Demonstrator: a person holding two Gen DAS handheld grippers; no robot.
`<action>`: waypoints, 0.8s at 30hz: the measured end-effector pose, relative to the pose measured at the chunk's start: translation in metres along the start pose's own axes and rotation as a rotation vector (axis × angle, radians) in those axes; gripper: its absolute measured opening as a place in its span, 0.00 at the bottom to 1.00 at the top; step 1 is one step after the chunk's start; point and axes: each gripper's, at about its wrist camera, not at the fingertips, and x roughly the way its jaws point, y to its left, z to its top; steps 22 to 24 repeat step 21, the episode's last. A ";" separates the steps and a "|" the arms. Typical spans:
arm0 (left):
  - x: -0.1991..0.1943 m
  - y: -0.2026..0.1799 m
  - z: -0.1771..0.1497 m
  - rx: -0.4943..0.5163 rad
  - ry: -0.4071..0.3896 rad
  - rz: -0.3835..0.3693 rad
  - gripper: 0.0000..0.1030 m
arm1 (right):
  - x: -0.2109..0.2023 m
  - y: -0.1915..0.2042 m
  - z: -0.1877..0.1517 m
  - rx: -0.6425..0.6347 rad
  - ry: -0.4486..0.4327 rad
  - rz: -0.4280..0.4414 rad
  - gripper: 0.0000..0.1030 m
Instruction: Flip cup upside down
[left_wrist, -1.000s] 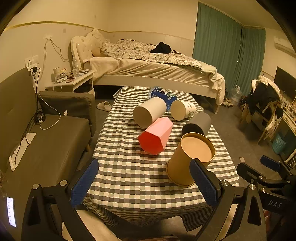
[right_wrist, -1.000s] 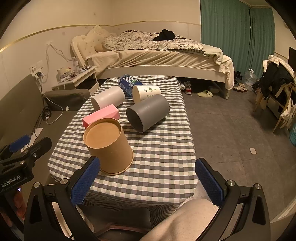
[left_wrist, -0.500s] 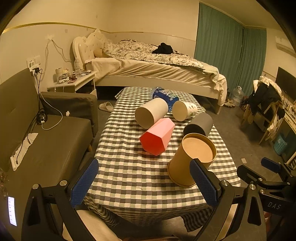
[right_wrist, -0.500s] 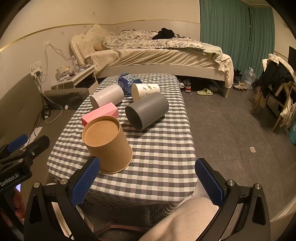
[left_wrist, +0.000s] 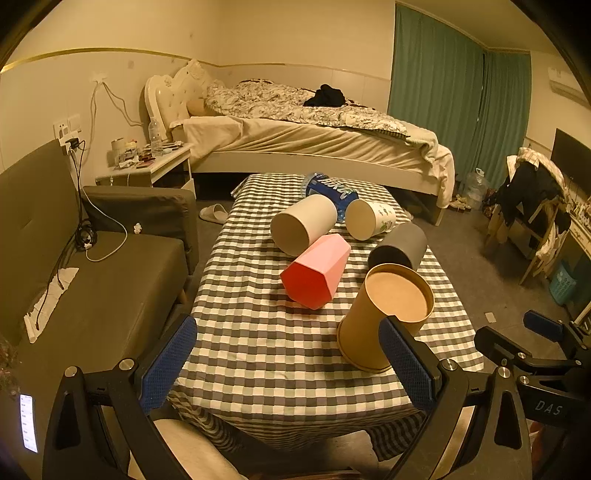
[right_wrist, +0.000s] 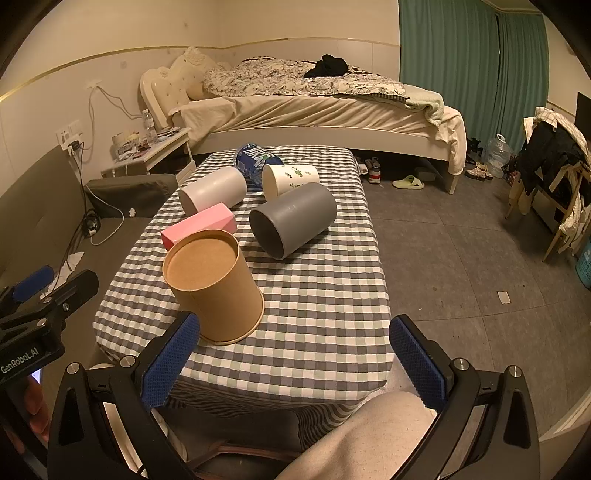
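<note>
"DAS" – right gripper (left_wrist: 546, 406) (body); "GenRobot.AI" – left gripper (right_wrist: 22, 360).

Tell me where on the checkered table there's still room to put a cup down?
Bare cloth lies along the near edge of the table, right of the brown cup, and on the near-left stretch before the pink cup. The far half is crowded: white cup, gray cup, leaf-print cup and blue bottle bunch together.

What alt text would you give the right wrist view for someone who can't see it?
A tan paper cup stands upside down near the front edge of a checkered table, just ahead of the open, empty right gripper. Behind it lie a pink box and a grey cup on its side.
</note>
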 end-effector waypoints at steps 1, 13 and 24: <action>0.000 0.001 0.000 0.000 0.000 0.000 0.99 | 0.000 0.000 0.000 0.000 0.001 0.000 1.00; 0.000 0.000 0.000 0.000 0.002 0.000 0.99 | 0.001 0.001 0.000 -0.003 0.007 0.000 1.00; -0.003 0.010 0.000 -0.005 0.013 0.013 0.99 | 0.004 0.002 0.000 -0.005 0.010 -0.001 1.00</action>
